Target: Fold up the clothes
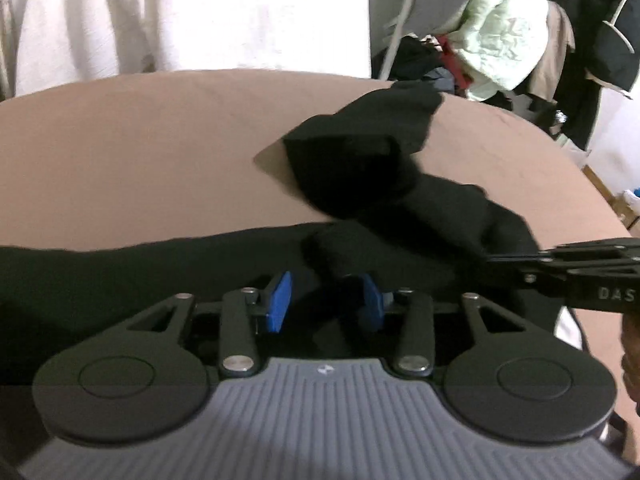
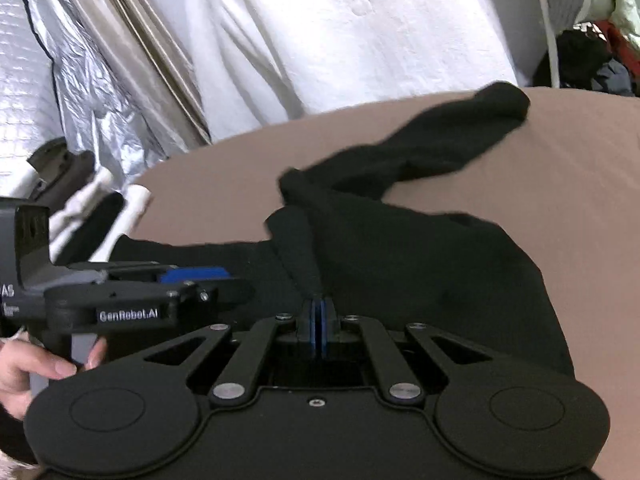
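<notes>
Pinching a fold of the black garment [image 2: 400, 264], the right gripper [image 2: 319, 320] was closed on it. Left gripper [image 1: 325, 304] stood open, cloth bunched between its pads [image 1: 279, 304], unclamped. Garment lay on the brown table [image 1: 140, 152], sleeve trailing far right.

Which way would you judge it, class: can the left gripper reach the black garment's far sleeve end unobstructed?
Probably yes: the left gripper has open jaws, and the sleeve end lies on the brown surface with nothing between.

The brown table [image 1: 140, 152] is bare and free left of the black garment [image 1: 400, 184]. Behind the garment, a white curtain [image 1: 200, 12] blocks the way.
</notes>
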Demonstrator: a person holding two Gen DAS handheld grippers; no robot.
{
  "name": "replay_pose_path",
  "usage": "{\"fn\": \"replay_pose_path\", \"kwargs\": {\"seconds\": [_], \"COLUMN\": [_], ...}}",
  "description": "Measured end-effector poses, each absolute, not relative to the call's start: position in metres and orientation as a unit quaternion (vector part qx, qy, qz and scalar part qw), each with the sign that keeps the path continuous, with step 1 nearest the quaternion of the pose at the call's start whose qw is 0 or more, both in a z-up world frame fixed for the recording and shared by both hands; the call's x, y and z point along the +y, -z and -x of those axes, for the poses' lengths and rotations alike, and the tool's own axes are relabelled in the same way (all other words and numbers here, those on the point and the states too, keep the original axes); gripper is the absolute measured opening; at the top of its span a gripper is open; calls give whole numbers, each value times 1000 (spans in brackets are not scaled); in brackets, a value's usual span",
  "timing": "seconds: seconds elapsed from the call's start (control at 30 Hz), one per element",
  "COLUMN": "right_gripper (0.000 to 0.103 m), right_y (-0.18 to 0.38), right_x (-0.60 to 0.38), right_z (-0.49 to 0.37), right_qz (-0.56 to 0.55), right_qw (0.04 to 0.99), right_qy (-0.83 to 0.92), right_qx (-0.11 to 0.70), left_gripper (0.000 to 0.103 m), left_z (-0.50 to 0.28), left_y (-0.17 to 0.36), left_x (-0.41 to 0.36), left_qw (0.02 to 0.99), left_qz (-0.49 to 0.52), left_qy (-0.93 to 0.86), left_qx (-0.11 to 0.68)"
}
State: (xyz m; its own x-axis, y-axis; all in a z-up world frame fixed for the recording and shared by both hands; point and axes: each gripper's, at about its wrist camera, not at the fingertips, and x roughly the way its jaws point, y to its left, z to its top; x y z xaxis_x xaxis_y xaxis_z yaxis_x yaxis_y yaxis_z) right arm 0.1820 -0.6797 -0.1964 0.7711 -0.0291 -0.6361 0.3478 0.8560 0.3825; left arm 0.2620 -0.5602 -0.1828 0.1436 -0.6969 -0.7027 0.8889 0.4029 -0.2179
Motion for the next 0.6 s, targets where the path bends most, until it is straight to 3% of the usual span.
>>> {"fn": "replay_pose_path", "kwargs": {"seconds": [0.2, 0.27, 0.3, 0.33, 0.37, 0.47, 0.6], "right_gripper": [11, 14, 23, 46, 54, 56, 60], "right_y": [192, 184, 179, 177, 177, 186, 209], "right_x": [-708, -731, -746, -761, -776, -812, -838], "right_z": [-170, -171, -174, -178, -183, -199, -193], "right_qz": [-241, -260, -278, -296, -315, -370, -460], "right_qw": [898, 895, 894, 891, 886, 860, 837], "right_qy": [157, 169, 167, 160, 150, 133, 112], "right_qx": [334, 321, 310, 305, 307, 326, 275], "left_gripper": [42, 54, 67, 72, 72, 72, 72], "left_z": [-277, -290, -297, -306, -316, -351, -384], "left_y": [173, 161, 156, 152, 151, 155, 167], "left_x": [-570, -582, -588, -596, -604, -629, -637], "left_qw": [734, 733, 732, 729, 725, 702, 696], "left_qz": [-172, -172, -170, -161, -150, -110, -14], "left_qy": [532, 538, 541, 546, 550, 548, 540], "left_qx": [386, 380, 378, 380, 387, 441, 473]}}
